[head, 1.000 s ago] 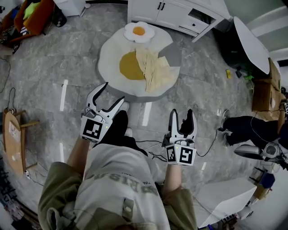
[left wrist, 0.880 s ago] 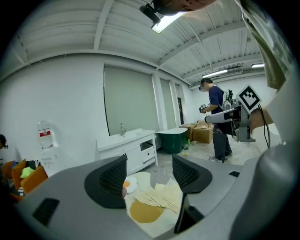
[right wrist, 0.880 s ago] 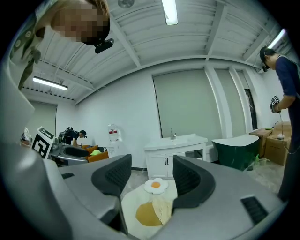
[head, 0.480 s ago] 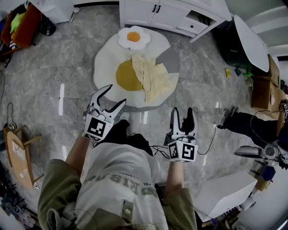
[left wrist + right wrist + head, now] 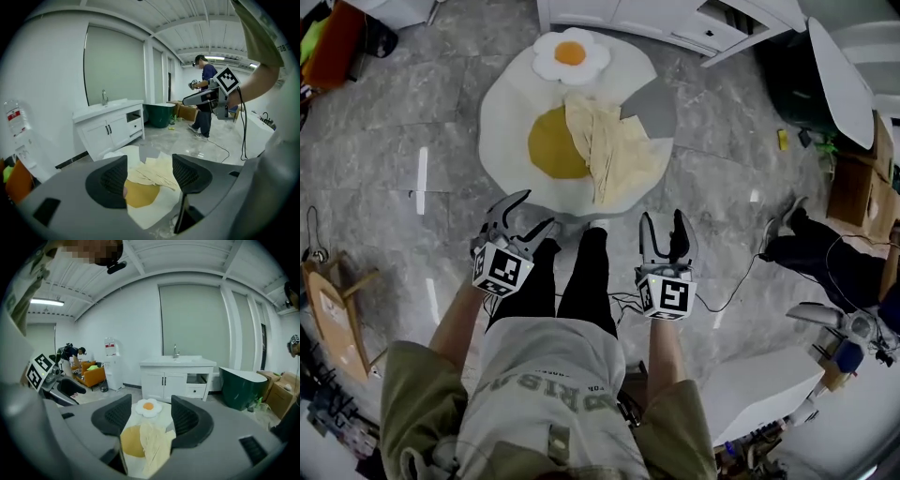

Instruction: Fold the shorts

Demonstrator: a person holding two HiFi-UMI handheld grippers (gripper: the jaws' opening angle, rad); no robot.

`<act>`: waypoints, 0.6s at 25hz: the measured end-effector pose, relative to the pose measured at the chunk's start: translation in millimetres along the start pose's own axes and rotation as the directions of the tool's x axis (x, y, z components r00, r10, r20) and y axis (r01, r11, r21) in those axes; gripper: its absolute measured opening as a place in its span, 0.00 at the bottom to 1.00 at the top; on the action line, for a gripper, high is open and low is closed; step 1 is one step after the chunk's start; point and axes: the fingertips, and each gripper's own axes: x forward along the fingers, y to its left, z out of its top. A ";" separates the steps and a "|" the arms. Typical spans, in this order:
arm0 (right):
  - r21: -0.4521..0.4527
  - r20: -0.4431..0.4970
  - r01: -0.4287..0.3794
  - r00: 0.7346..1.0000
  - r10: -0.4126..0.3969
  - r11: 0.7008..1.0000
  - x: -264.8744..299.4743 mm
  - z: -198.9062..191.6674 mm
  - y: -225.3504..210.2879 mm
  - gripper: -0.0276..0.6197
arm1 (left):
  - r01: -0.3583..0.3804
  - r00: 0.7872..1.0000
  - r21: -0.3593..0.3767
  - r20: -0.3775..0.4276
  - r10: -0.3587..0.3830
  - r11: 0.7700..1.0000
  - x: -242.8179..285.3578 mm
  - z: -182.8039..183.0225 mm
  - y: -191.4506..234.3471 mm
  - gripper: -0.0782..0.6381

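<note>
The cream shorts (image 5: 614,150) lie crumpled on the right half of a white egg-shaped rug (image 5: 511,112) with a yellow yolk patch, on the marble floor ahead of me. My left gripper (image 5: 536,211) hovers open just short of the rug's near edge, with nothing between its fingers. My right gripper (image 5: 664,220) is open too, level with it on the right and empty. In the left gripper view the shorts (image 5: 157,171) show between the open jaws. The right gripper view frames the shorts (image 5: 154,441) and a small flower-shaped egg cushion (image 5: 149,407) beyond them.
A white cabinet (image 5: 176,378) stands behind the rug and a dark green tub (image 5: 243,385) to its right. Another person (image 5: 206,101) stands farther off. A cable (image 5: 727,295) runs over the floor at right; a wooden stool (image 5: 328,300) is at left.
Both grippers have come down and forward toward the rug's near edge, still open. My legs have stepped closer to the rug.
</note>
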 end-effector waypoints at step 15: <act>-0.042 -0.350 -0.286 0.901 0.254 0.957 134.3 -244.7 -15.0 0.47 | 0.134 0.934 0.110 -0.346 -0.088 0.985 219.4 -126.7 -42.6 0.54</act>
